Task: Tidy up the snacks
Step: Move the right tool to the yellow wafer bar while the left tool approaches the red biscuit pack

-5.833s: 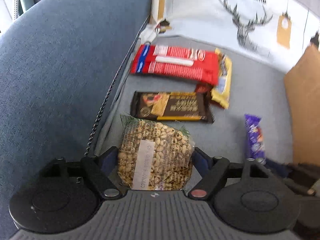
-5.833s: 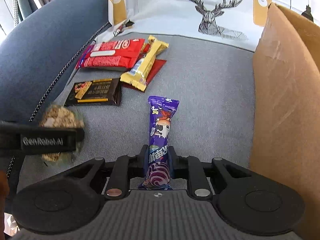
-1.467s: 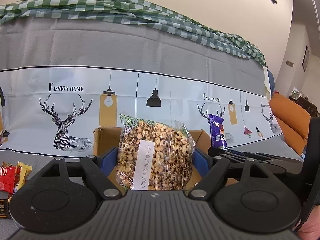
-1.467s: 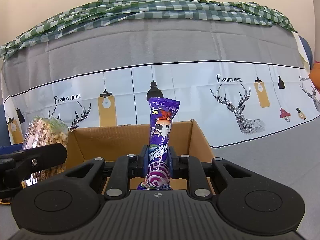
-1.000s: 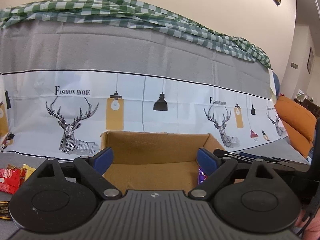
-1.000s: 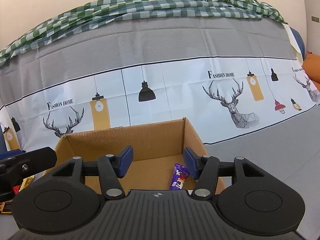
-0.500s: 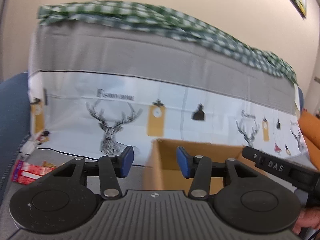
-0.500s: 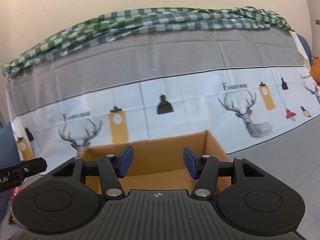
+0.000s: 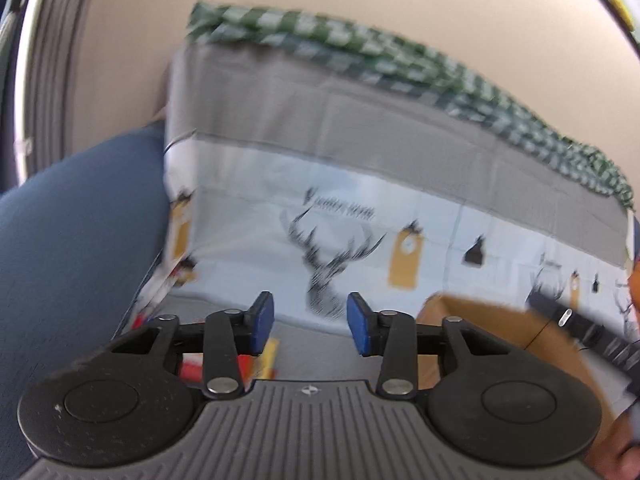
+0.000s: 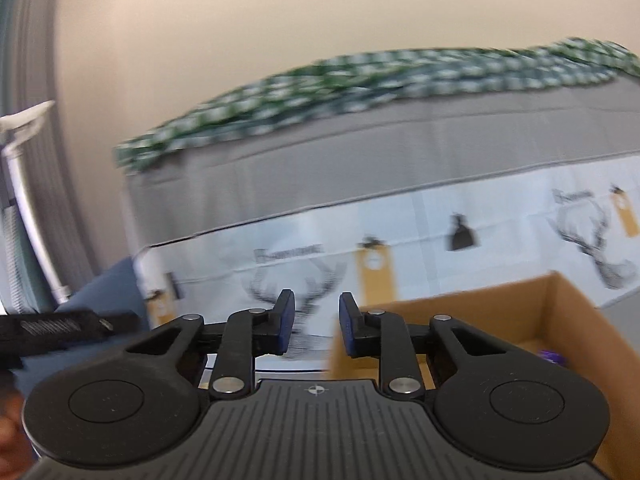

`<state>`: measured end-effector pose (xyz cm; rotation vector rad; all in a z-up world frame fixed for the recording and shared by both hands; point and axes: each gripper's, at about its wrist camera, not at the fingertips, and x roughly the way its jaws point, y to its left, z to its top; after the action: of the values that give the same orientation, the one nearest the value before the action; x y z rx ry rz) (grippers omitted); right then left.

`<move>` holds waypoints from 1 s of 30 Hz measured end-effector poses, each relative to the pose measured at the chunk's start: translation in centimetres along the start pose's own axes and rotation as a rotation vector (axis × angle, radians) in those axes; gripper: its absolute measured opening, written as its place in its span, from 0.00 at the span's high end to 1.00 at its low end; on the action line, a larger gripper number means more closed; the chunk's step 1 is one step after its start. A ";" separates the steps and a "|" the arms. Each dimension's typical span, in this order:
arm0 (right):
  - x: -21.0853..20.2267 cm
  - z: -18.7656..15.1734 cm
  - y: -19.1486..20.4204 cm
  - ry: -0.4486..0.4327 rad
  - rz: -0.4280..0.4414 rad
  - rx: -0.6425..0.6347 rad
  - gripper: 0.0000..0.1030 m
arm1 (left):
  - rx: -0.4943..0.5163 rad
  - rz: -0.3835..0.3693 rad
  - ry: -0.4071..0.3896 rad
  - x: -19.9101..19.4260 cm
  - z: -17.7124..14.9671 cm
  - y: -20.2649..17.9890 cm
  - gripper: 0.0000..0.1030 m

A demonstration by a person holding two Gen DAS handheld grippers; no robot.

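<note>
Both pictures were blurred. The left hand-held gripper (image 9: pixel 308 326) carried nothing, its blue pads closing on empty air, pointed at the deer-printed cover (image 9: pixel 332 272) on the sofa back. Red and yellow snack packets (image 9: pixel 256 362) lay on the grey sofa seat (image 9: pixel 312 354) near its left edge. The right hand-held gripper (image 10: pixel 316 326) was also closing on nothing. The open brown cardboard box (image 10: pixel 500 312) stood towards the seat's right, a purple snack wrapper (image 10: pixel 552 357) inside.
</note>
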<state>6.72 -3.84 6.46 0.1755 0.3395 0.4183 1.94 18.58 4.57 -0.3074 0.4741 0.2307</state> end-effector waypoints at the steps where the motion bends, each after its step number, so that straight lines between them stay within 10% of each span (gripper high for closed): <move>1: 0.0 -0.2 0.8 -0.008 0.018 -0.008 0.75 | -0.015 0.019 0.019 0.3 -0.2 0.8 0.61; 13: 2.6 -3.9 8.8 0.080 0.134 -0.048 0.75 | -0.357 0.031 0.124 1.6 -0.7 8.6 0.61; 30: 12.0 -11.2 12.0 0.419 0.127 -0.033 0.59 | -0.420 0.063 0.226 3.9 -2.0 12.0 0.61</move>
<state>8.58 13.16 -4.48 0.0755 0.7350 0.5863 1.01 29.61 -1.78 -0.7347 0.6587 0.3601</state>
